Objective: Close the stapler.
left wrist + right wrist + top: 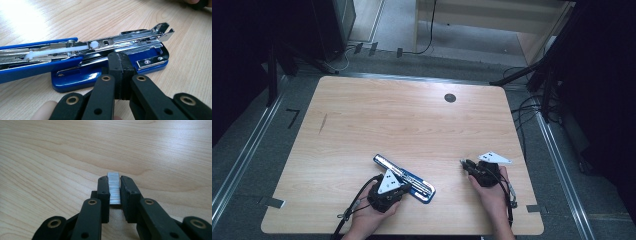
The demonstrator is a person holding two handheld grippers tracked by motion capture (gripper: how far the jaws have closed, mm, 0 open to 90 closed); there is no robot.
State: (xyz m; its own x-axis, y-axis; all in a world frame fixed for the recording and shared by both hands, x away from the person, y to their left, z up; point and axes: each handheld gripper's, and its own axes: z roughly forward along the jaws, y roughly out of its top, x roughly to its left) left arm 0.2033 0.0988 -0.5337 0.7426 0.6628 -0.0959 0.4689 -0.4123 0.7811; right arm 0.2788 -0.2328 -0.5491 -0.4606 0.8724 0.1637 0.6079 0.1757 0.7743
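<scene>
A blue stapler [404,177] lies swung open on the wooden table [412,120], near the front edge. In the left gripper view its chrome staple channel [130,41] faces up above the blue base [105,75], and the blue top arm [37,67] is folded out to the left. My left gripper [120,57] is shut, pads together with nothing between them, its tips against the near side of the stapler; from above this gripper [406,187] sits at the stapler's near edge. My right gripper [114,185] is shut on a silver strip of staples [113,188], held just above the table right of the stapler [463,163].
A round dark cable hole [450,98] sits at the back of the table, and a short dark mark [323,123] at the left. Cables [527,107] and dark stands [552,75] crowd the floor beyond the back and right edges.
</scene>
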